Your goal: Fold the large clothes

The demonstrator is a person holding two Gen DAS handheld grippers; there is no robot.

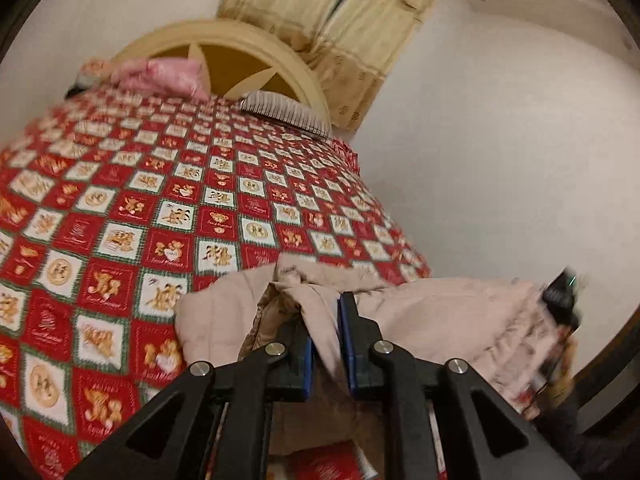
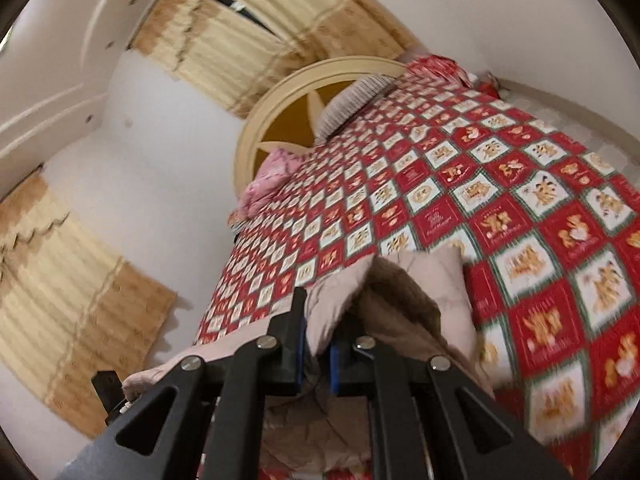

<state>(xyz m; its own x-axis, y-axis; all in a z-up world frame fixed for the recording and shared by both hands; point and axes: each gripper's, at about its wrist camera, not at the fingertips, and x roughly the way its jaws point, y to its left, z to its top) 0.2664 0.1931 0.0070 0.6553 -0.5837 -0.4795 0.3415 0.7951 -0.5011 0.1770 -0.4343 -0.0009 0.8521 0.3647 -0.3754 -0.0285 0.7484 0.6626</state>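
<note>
Left gripper (image 1: 325, 320) clamped on a fold of the beige padded coat (image 1: 440, 304); fabric pinched between both blue pads. Right gripper (image 2: 318, 332) likewise clenched on the coat (image 2: 420, 280). Coat hangs bunched between the 2 grippers at the foot edge of the bed (image 1: 200, 208), over the red checked quilt. Pink pillow (image 1: 160, 76) and striped pillow (image 1: 288, 114) at the headboard (image 1: 256, 40) edge. No containers in view.

A bed (image 1: 168, 184) under a red checked quilt (image 2: 500, 184) meets a cream round headboard (image 1: 256, 56). White walls (image 1: 500, 140) carry beige curtains (image 2: 224, 40). A pink pillow (image 1: 168, 74) and a striped pillow (image 1: 284, 110) lie by the headboard.
</note>
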